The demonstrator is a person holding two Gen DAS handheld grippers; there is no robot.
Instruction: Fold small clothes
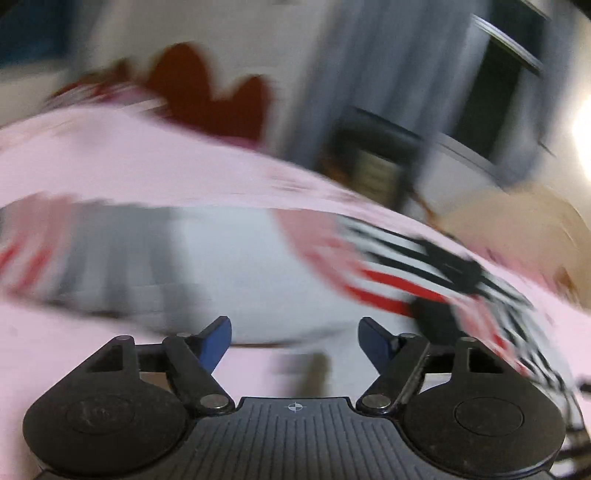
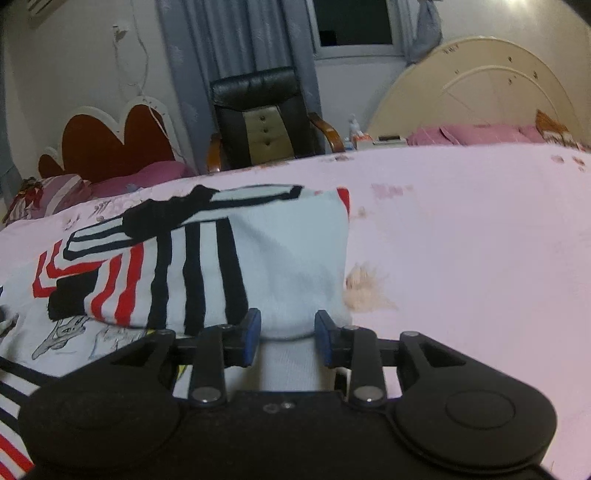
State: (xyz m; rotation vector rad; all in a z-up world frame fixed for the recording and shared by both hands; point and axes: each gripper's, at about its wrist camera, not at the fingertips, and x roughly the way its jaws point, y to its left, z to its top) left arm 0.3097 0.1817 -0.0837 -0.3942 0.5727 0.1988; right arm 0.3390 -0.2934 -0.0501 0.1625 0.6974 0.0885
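A small white shirt (image 2: 288, 254) with black and red stripes lies partly folded on a pink bed sheet (image 2: 461, 240). My right gripper (image 2: 288, 334) hovers at the shirt's near edge, jaws partly open with white cloth between the blue pads (image 2: 251, 332); I cannot tell whether they pinch it. In the blurred left wrist view the same shirt (image 1: 236, 258) lies ahead of my left gripper (image 1: 294, 341), which is open and empty just above the sheet (image 1: 110, 155).
A black leather armchair (image 2: 262, 118) stands behind the bed. A red heart-shaped headboard (image 2: 110, 144) and pink pillows (image 2: 147, 177) are at the left, a cream headboard (image 2: 491, 92) at the right. Grey curtains (image 2: 236, 40) and a window (image 2: 351, 22) are behind.
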